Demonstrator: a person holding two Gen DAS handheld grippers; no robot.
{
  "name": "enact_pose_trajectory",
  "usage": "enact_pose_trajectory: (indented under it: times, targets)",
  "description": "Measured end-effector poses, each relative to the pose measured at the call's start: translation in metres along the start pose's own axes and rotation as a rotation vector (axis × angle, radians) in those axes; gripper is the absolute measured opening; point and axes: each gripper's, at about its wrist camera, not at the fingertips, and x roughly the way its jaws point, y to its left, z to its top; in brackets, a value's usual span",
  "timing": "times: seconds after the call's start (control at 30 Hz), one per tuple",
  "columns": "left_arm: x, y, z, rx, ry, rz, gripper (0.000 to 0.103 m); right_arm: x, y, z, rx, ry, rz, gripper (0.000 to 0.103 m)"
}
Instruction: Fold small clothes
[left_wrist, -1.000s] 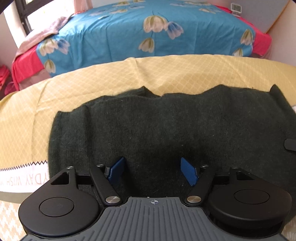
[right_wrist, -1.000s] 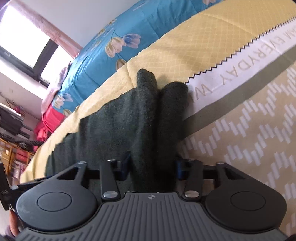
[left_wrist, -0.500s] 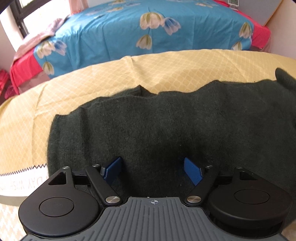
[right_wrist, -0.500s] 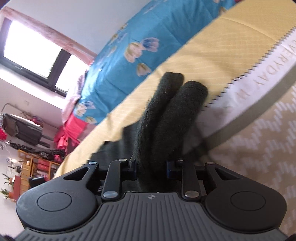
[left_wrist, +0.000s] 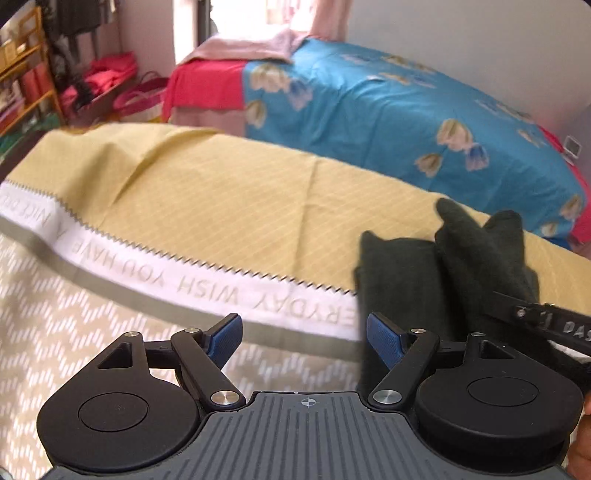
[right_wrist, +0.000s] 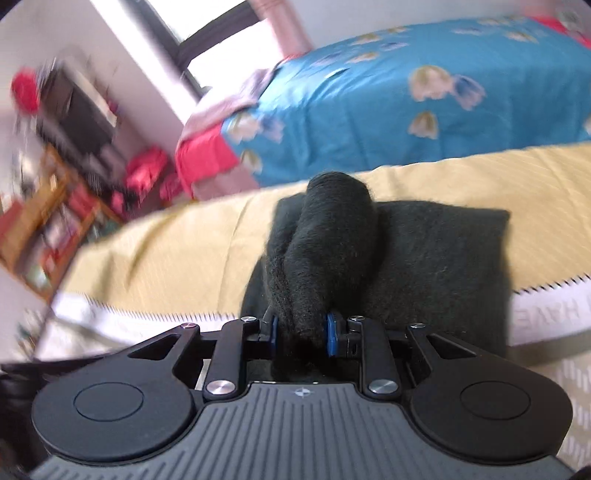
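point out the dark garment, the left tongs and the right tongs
dark garment (right_wrist: 436, 258), right wrist view, flat folded part.
left tongs (left_wrist: 304, 338), left wrist view, open gap between tips.
right tongs (right_wrist: 302, 330), right wrist view, between tips, closing on garment.

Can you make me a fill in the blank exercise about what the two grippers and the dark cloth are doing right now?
1. The right gripper is closing on a bunched fold of the dark ____ cloth.
2. Nothing sits between the fingers of the ____ gripper.
3. The cloth lies on a ____ sheet.
4. The bed behind has a ____ flowered cover.

Missing words: green; left; yellow; blue
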Motion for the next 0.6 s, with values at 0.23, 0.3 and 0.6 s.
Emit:
enact_pose_trajectory:
  times: [0.23,0.3,0.6]
  targets:
    - [-0.008,0.042,-0.028,-0.073,0.046,0.042,0.103,-0.013,0.060,-0.063,-0.478,-0.038,-0.009,0.080]
    - [-0.007,0.049,-0.032,-0.086,0.058,0.051,0.103,-0.039,0.059,-0.086,-0.563,-0.089,-0.016,0.090]
    - [-0.010,0.040,-0.029,-0.082,0.061,0.006,0.103,-0.029,0.049,-0.154,-0.868,-0.112,-0.248,0.086]
